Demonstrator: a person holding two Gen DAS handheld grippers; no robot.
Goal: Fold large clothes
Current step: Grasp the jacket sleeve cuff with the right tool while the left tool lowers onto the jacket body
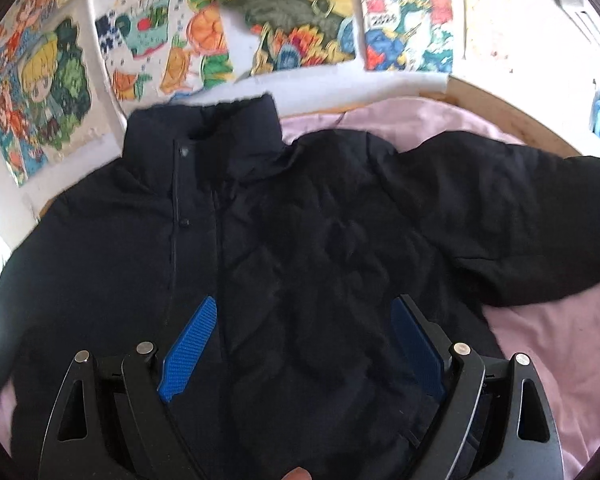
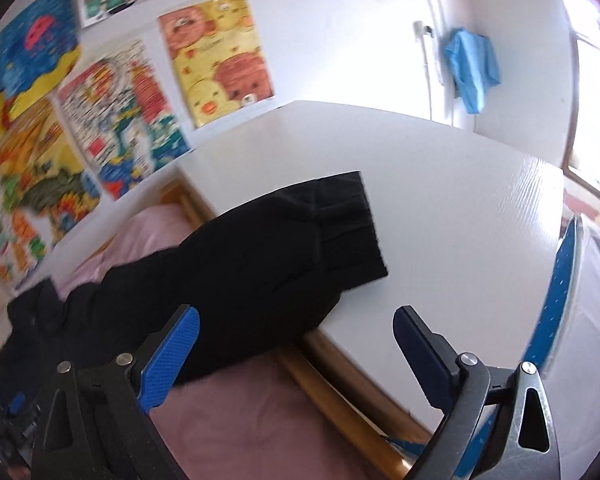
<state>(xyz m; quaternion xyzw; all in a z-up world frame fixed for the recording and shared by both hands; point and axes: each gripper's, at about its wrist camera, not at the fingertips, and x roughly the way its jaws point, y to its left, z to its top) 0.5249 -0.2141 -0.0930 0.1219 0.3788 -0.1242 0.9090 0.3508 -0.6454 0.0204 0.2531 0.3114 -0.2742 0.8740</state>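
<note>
Pink bedding (image 1: 560, 360) covers the bed under my work, with bright posters (image 1: 40, 92) on the wall behind and a white board (image 2: 440, 208) past the wooden bed rail (image 2: 340, 392). Spread face up on the bedding lies the black jacket (image 1: 280, 240), collar towards the wall. My left tongs (image 1: 304, 316) hang released over its lower front, jaws wide apart and holding nothing. Only the right view shows the jacket's sleeve (image 2: 292, 248) reaching over the rail onto the board; my right tongs (image 2: 296, 324) gape just beside it, empty.
</note>
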